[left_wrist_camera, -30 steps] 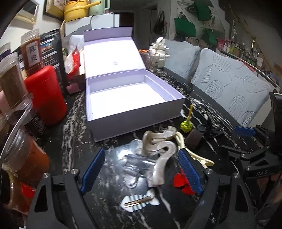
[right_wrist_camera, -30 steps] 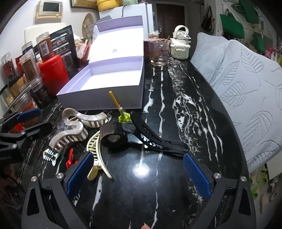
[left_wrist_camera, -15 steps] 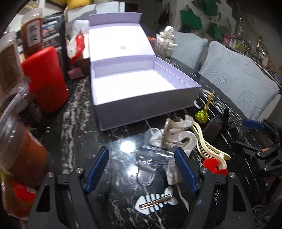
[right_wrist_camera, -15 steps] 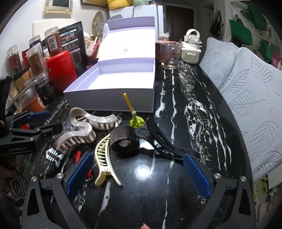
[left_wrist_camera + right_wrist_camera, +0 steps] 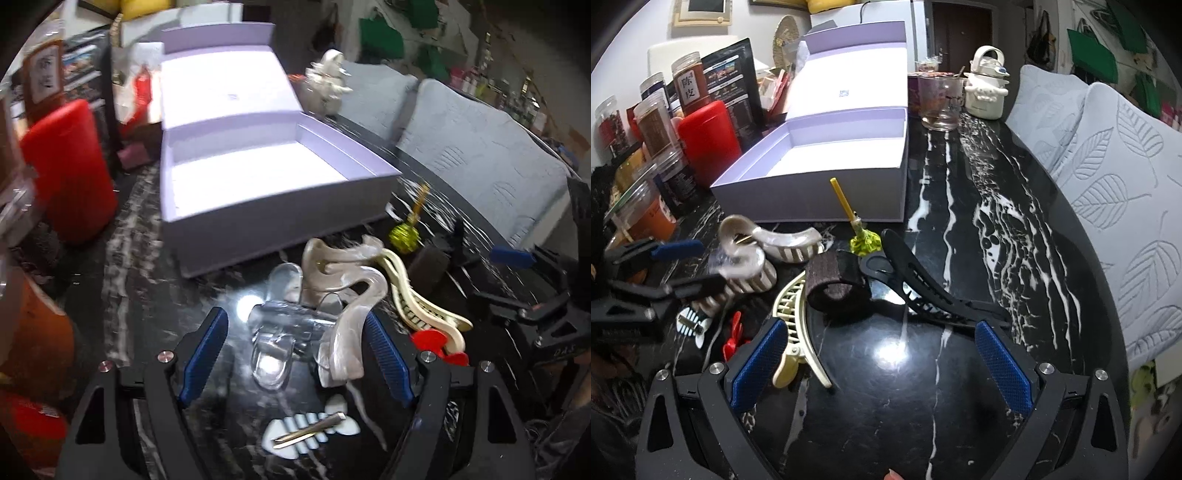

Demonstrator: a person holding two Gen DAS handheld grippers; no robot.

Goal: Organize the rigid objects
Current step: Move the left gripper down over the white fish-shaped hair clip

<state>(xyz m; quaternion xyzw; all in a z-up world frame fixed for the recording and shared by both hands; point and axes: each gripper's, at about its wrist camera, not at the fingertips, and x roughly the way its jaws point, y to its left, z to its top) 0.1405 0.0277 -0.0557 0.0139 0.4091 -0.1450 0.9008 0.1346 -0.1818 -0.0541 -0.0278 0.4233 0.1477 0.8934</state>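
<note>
On the black marble tabletop (image 5: 960, 206) a lilac box (image 5: 812, 199) sits open, its lid (image 5: 849, 88) leaning back behind it. Nothing lies in its tray that I can see.

In front of the box lies a heap of hair clips. The left gripper (image 5: 295, 354) is low over the near left side of that heap, jaws spread wide. Between its blue pads (image 5: 202, 354) sit a clear clip (image 5: 273, 339) and the end of a pearly claw clip (image 5: 347, 325); neither pad touches them as far as I can tell. A second pearly clip (image 5: 332, 258) lies just beyond, touching the first. Nearer than the pads rests a small white fishbone clip (image 5: 310, 432). A red clip (image 5: 439, 347) and a cream claw clip (image 5: 417, 302) lie just to the right.

The right gripper (image 5: 882, 365) is over the near tabletop, jaws also wide apart and gripping nothing. Its left pad (image 5: 757, 365) sits just beside the cream clip's handle. Beyond lie a dark brown band (image 5: 834, 291), a long black clip (image 5: 931, 291) and a yellow stick with a green knob (image 5: 860, 236), that last one close to the box's front wall.

Jars (image 5: 657, 122) and a red canister (image 5: 709, 140) stand left of the box; a glass (image 5: 940, 99) and a white pot (image 5: 986, 88) stand far behind it to the right.
</note>
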